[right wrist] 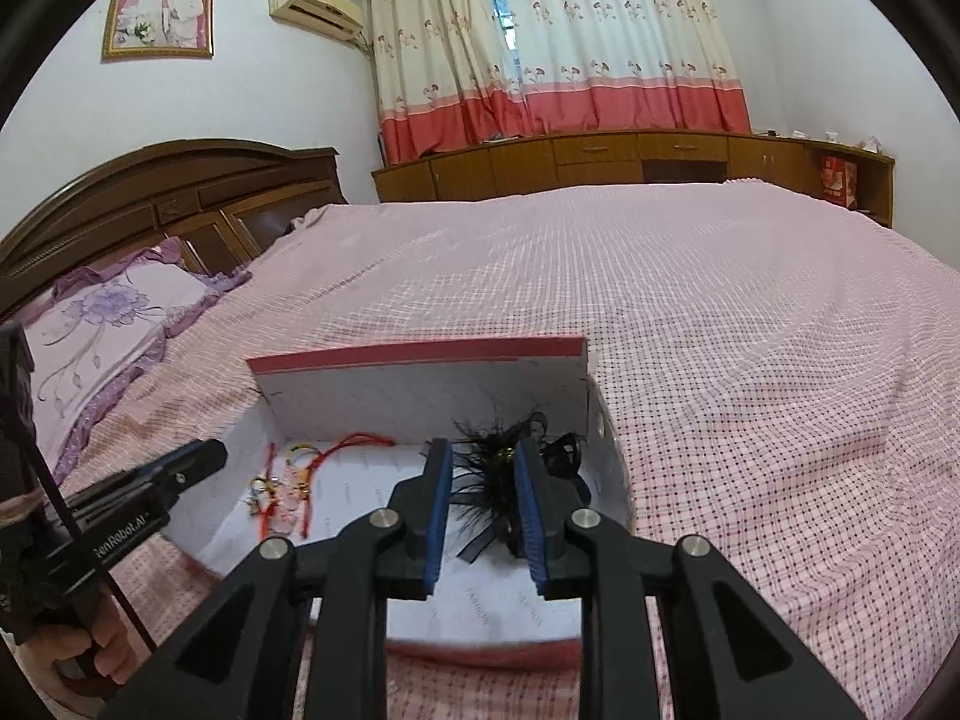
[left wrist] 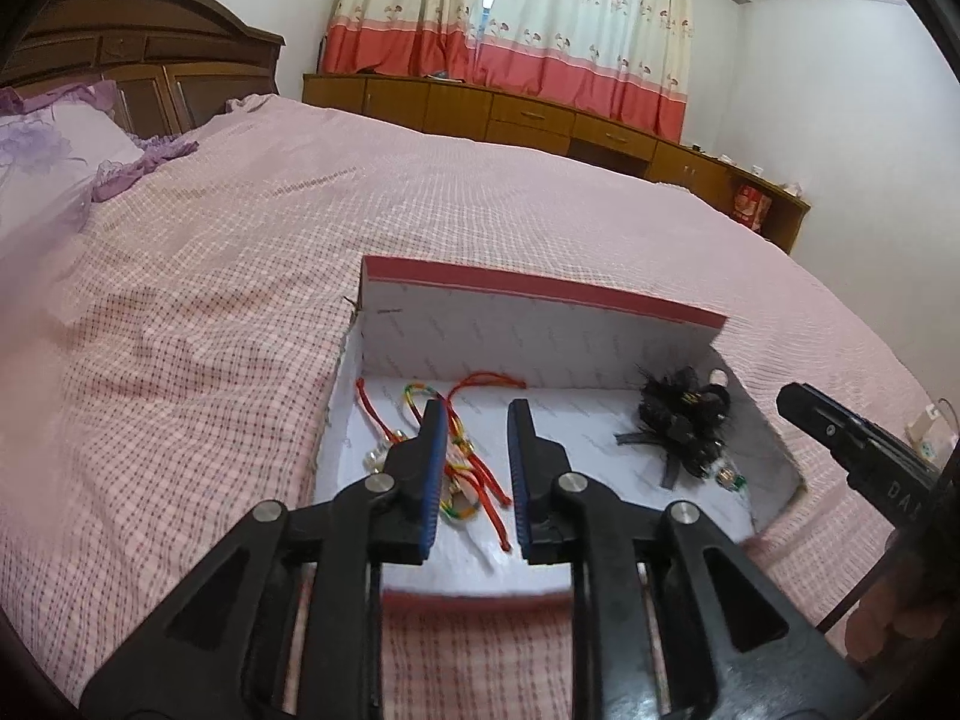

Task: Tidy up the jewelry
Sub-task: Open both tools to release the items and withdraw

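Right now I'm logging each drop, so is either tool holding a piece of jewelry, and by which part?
Nothing is held. The left tool stands open above the red cord bracelets; the right tool stands open above the black feather piece, both lying in the box.

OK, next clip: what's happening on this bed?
A person holds a gripper in each hand over an open box on the pink bedspread. The left gripper hovers above the red and coloured cord bracelets at the box's left side; the right gripper is above the black feathered hair clip on the right. Both grippers are open and hold nothing; both pieces lie in the box.
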`<state>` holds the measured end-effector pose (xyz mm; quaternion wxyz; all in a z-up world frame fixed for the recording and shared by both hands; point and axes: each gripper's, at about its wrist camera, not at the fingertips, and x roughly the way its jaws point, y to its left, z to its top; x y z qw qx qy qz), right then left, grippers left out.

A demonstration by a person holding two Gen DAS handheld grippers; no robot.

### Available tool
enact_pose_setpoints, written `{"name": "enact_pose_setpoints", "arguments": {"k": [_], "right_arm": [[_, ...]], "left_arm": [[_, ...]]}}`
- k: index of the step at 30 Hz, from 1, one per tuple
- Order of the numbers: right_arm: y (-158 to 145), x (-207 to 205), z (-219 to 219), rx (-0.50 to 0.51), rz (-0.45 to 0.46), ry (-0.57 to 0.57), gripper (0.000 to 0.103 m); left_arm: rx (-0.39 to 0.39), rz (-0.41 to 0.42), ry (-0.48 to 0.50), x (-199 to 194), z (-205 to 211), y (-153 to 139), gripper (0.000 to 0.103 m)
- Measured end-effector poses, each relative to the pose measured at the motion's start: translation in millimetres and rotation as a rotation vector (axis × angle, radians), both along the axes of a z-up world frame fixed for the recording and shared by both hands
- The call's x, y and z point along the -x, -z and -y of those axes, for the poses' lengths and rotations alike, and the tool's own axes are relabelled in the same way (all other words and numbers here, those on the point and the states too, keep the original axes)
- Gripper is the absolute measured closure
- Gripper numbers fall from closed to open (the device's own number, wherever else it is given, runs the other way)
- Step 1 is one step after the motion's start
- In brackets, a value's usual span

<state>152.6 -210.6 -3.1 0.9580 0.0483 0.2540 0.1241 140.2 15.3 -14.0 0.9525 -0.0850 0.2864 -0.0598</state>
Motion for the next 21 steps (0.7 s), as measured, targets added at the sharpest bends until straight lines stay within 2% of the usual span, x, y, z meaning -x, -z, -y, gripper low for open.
{"name": "enact_pose_setpoints", "arguments": {"k": [12, 21], "right_arm": [[-18, 53, 6, -0.011, -0.014, -0.045, 0.079], [-18, 81, 16, -0.012, -0.029, -0.063, 0.079]], "left_arm": [[0.004, -0.036, 0.074, 39, 22, -9, 0.084], [0.033, -0.115, 0.122, 53, 39, 6, 0.083]]}}
